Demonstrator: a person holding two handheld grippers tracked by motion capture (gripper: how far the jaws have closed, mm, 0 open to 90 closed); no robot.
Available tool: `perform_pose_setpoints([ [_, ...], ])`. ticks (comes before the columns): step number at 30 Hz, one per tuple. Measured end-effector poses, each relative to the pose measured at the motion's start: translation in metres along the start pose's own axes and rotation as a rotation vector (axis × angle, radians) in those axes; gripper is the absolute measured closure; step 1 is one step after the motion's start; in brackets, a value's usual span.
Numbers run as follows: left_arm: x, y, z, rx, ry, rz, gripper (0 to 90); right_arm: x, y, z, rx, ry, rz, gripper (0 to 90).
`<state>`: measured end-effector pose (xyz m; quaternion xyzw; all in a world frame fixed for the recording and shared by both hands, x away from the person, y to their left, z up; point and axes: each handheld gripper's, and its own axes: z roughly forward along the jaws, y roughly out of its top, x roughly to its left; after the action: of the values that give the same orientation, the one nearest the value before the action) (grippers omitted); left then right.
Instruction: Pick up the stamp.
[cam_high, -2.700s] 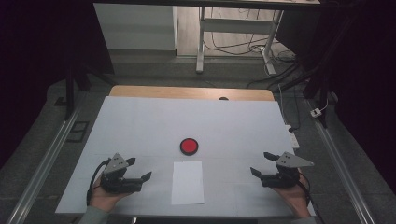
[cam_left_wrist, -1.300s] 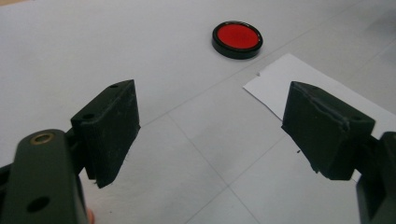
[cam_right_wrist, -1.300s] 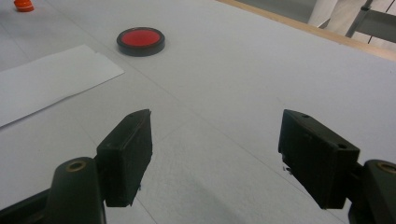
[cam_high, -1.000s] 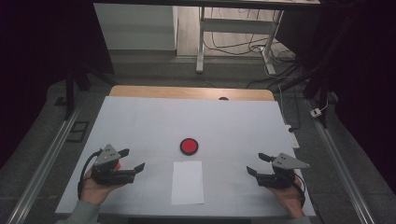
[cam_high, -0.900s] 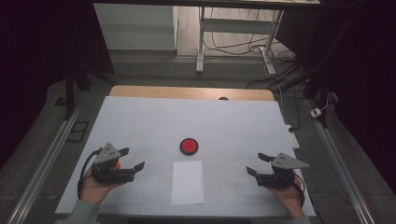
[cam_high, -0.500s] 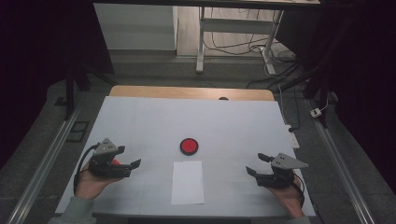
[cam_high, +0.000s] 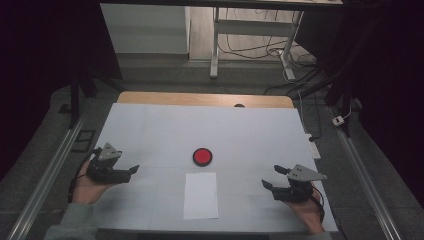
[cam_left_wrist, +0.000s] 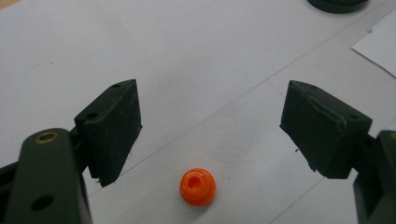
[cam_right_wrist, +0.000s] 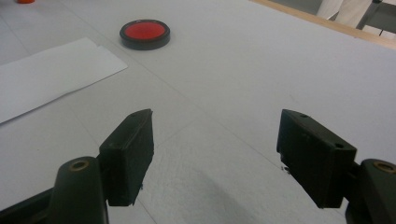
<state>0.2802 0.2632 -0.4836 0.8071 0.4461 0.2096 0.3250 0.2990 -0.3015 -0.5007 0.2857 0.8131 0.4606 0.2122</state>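
Left gripper view: small orange bead (cam_left_wrist: 197, 186) lies on the table between my spread jaws, touching neither
High view: my left gripper (cam_high: 125, 172) hides that bead
Bead: round, glossy, hole on top
Right gripper (cam_high: 272, 177): jaws wide apart, holding nothing
Around: red disc (cam_high: 202, 156), white paper sheet (cam_high: 200, 195), both well apart from the bead; nothing blocks

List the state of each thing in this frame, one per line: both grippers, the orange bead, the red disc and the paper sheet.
left gripper: jaws open, poised over the bead, not touching it.
right gripper: jaws open, holding nothing.
orange bead: lying loose on the table, hole facing up.
red disc: flat on the table, untouched.
paper sheet: flat, unfolded, just in front of the disc.
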Motion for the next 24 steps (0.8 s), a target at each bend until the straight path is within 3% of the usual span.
perform_pose_setpoints([
  [4, 0.003, -0.003, -0.001, -0.036, 0.015, 0.004, 19.0, 0.000, -0.001, 0.001, -0.008, 0.011, 0.002, 27.2],
  [7, 0.004, -0.004, -0.001, -0.035, 0.010, 0.003, 19.0, 0.000, -0.001, 0.001, -0.007, 0.011, 0.001, 27.3],
  [11, 0.006, -0.006, 0.000, -0.006, 0.022, -0.012, 24.9, 0.001, -0.001, 0.001, 0.000, 0.015, -0.001, 27.6],
  [18, 0.012, -0.014, 0.002, 0.037, -0.024, -0.072, 26.5, 0.001, -0.002, 0.000, 0.010, 0.013, -0.009, 27.6],
  [24, 0.013, -0.020, 0.004, 0.056, -0.043, -0.077, 27.1, 0.001, -0.002, -0.002, 0.015, 0.003, -0.012, 27.6],
])
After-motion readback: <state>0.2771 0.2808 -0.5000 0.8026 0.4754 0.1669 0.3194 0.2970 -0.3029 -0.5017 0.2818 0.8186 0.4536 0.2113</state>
